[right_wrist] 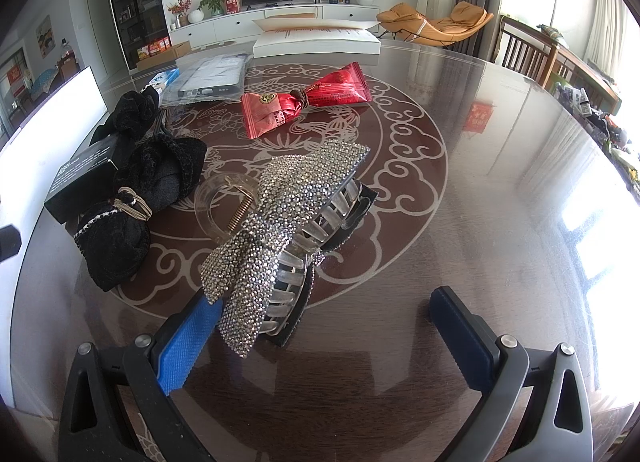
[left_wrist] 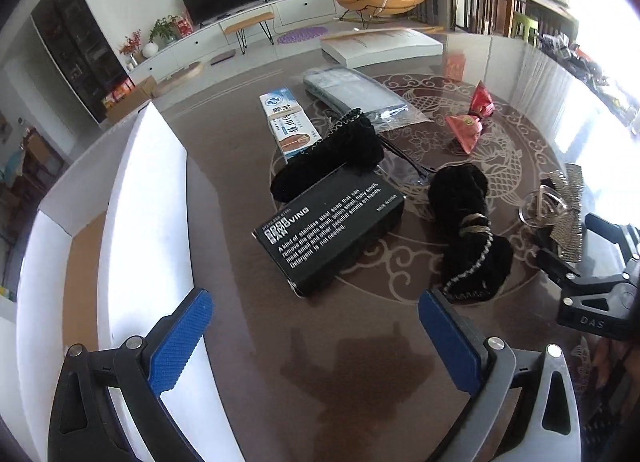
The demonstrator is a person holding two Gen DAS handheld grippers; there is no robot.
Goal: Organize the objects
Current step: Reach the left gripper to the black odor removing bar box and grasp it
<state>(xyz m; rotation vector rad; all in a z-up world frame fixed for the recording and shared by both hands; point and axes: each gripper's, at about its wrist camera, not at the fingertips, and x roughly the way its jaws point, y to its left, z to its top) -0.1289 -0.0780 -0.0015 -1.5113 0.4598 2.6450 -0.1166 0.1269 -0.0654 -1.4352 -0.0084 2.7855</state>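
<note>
Left wrist view: the left gripper (left_wrist: 316, 338) is hovering wide open and empty over the table (left_wrist: 248, 142), just beside the white box (left_wrist: 148, 198); a black box (left_wrist: 328, 230) and black pouch (left_wrist: 468, 230) are lying ahead of it.

Right wrist view: the right gripper (right_wrist: 324, 326) is standing wide open, holding nothing, its left finger (right_wrist: 188, 342) touching or just beside the rhinestone hair clip (right_wrist: 280, 230). The step appears to be approaching the clip; next, the fingers need centring on it before closing.
</note>
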